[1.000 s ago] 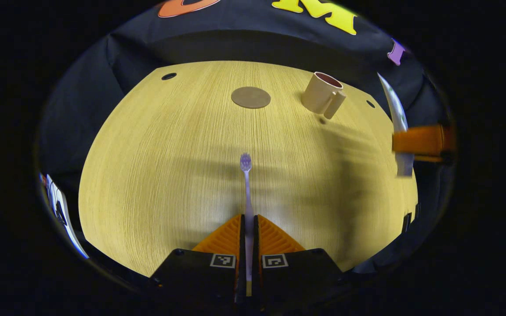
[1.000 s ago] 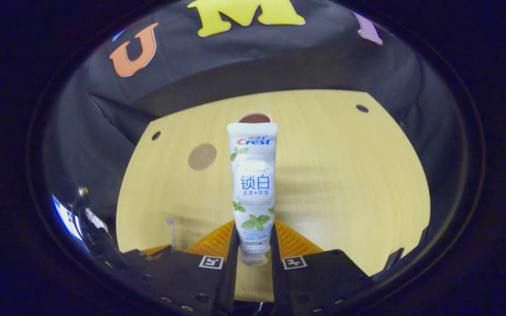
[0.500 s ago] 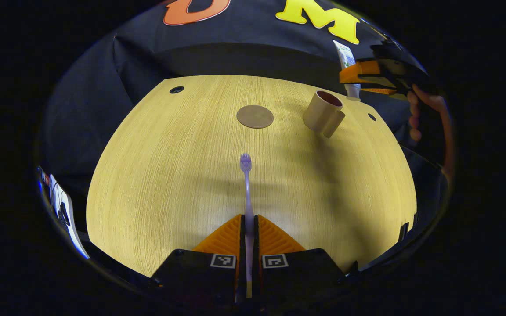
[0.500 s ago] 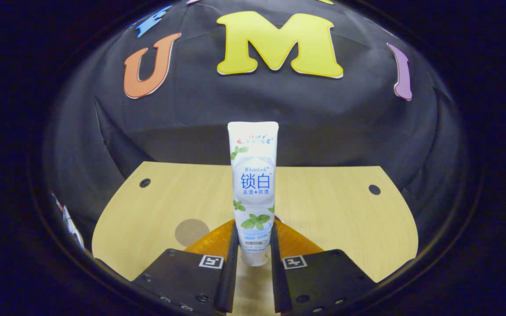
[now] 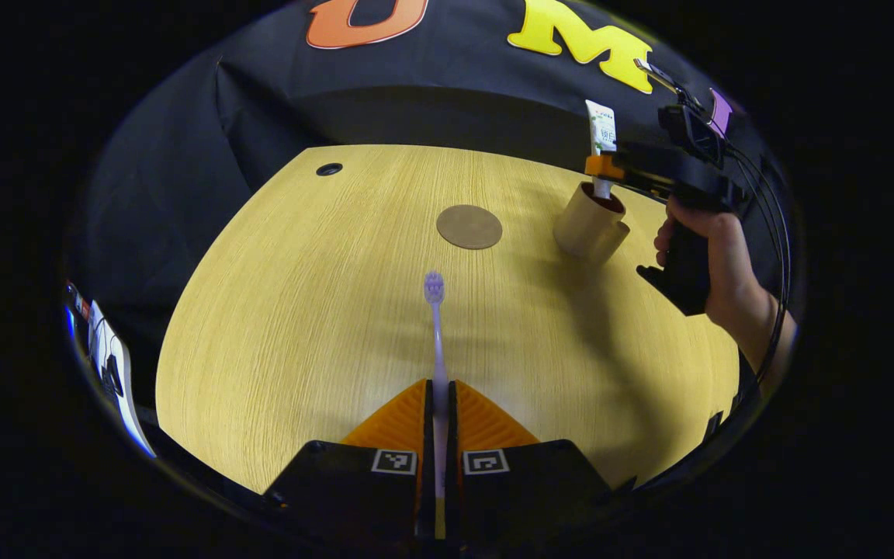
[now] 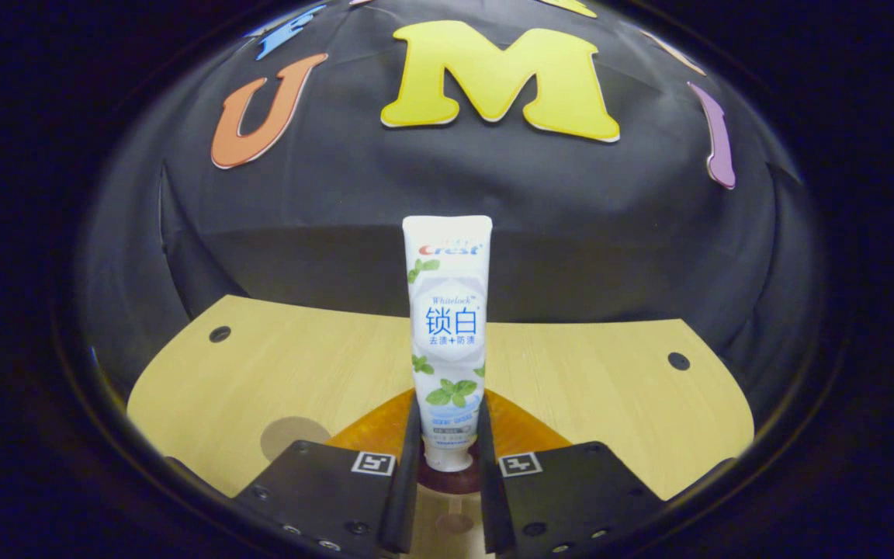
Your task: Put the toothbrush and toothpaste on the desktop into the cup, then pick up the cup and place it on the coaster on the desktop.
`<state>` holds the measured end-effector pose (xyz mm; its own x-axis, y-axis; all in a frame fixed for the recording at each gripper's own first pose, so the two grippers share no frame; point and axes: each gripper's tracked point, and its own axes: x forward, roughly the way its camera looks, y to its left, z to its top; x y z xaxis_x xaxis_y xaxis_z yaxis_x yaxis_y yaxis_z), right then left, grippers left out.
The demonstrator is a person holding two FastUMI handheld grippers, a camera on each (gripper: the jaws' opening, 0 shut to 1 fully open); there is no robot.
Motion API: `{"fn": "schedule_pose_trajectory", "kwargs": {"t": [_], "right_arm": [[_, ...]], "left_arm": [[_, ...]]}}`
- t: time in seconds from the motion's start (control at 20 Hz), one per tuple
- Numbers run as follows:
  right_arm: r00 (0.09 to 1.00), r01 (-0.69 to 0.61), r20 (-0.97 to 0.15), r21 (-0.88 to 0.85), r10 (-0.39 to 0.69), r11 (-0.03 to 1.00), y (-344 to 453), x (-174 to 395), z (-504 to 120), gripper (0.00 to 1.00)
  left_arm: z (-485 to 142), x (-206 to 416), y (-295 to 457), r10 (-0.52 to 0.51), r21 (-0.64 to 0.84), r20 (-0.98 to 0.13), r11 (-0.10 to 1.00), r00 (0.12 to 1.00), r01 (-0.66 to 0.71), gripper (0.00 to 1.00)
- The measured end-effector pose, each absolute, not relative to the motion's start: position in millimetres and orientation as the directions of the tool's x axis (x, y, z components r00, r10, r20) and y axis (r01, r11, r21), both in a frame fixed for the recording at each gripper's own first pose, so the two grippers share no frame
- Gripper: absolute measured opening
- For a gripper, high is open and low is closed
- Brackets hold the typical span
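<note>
1. Toothpaste point(image 6: 448, 341) pinched upright in the right gripper point(image 6: 447, 435), cap end down at the cup point(image 5: 590, 227) mouth — not yet released.
2. Toothbrush point(image 5: 436, 341) clamped in the left gripper point(image 5: 438, 419), well short of the cup, above the desktop point(image 5: 299, 310).
3. Coaster point(image 5: 469, 227) just beside the cup, bare — nothing in the way.

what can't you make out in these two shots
- Cup bottom, left gripper view: its wall hides how far the toothpaste cap has gone in.
- Cup, right gripper view: the right gripper and the tube cover all but a dark rim.
- Toothbrush handle end, left gripper view: buried between the left gripper fingers.
</note>
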<state>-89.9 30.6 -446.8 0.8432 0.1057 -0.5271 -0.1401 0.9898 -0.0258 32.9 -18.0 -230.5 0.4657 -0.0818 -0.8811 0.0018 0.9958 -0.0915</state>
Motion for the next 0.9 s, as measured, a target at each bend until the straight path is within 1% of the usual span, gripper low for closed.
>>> {"fn": "schedule_pose_trajectory", "kwargs": {"t": [0.1,0.15,0.2,0.25,0.35,0.4,0.5,0.6,0.65,0.7,0.75,0.8,0.9], "right_arm": [[0.840,-0.137,-0.534,-0.028,0.101,0.990,30.7,-90.3,-445.7,0.33],[0.856,-0.131,-0.507,-0.026,0.100,0.991,32.0,-88.0,-443.2,0.34],[0.861,-0.127,-0.500,-0.037,0.092,0.991,30.2,-89.0,-445.3,0.33],[0.867,-0.127,-0.490,-0.036,0.094,0.991,33.0,-90.5,-447.2,0.36],[0.871,-0.121,-0.483,-0.033,0.090,0.992,31.1,-93.0,-449.4,0.39],[0.873,-0.112,-0.481,-0.037,0.081,0.993,29.7,-91.5,-449.6,0.42],[0.859,-0.118,-0.504,-0.029,0.087,0.993,30.0,-94.7,-457.6,0.46],[0.862,-0.128,-0.495,-0.011,0.106,0.992,26.4,-97.1,-458.2,0.46],[0.864,-0.137,-0.490,-0.004,0.117,0.991,26.4,-101.4,-455.5,0.42],[0.865,-0.144,-0.486,0.000,0.126,0.990,27.0,-100.4,-454.5,0.48],[0.865,-0.150,-0.483,0.004,0.133,0.989,27.5,-100.7,-453.3,0.49],[0.866,-0.152,-0.481,0.005,0.136,0.988,27.5,-100.3,-451.7,0.55],[0.864,-0.158,-0.482,0.019,0.147,0.987,27.9,-102.8,-446.9,0.60]], "left_arm": [[-227.5,36.4,-16.2,-0.080,-0.087,-0.882,0.996,0.465,0.007,0.08],[-227.3,38.1,-15.5,-0.082,-0.087,-0.883,0.996,0.463,0.011,0.08],[-227.9,38.4,-15.4,-0.082,-0.085,-0.883,0.996,0.462,0.014,0.08],[-231.1,39.4,-15.7,-0.082,-0.084,-0.885,0.996,0.459,0.016,0.08],[-230.0,39.4,-20.5,-0.081,-0.082,-0.885,0.996,0.458,0.018,0.08],[-231.6,44.2,-23.0,-0.082,-0.083,-0.886,0.996,0.457,0.018,0.08],[-228.6,45.1,-24.9,-0.086,-0.088,-0.886,0.996,0.456,0.018,0.08],[-233.1,48.1,-28.5,-0.092,-0.093,-0.886,0.995,0.454,0.020,0.08],[-233.4,47.2,-29.4,-0.093,-0.094,-0.886,0.995,0.455,0.021,0.08],[-233.0,48.2,-30.4,-0.094,-0.094,-0.885,0.995,0.456,0.022,0.08],[-233.6,49.2,-31.6,-0.094,-0.094,-0.883,0.995,0.459,0.025,0.08],[-233.8,49.8,-31.9,-0.092,-0.089,-0.883,0.996,0.461,0.027,0.08],[-230.5,53.1,-34.2,-0.090,-0.086,-0.879,0.996,0.469,0.029,0.08]]}}
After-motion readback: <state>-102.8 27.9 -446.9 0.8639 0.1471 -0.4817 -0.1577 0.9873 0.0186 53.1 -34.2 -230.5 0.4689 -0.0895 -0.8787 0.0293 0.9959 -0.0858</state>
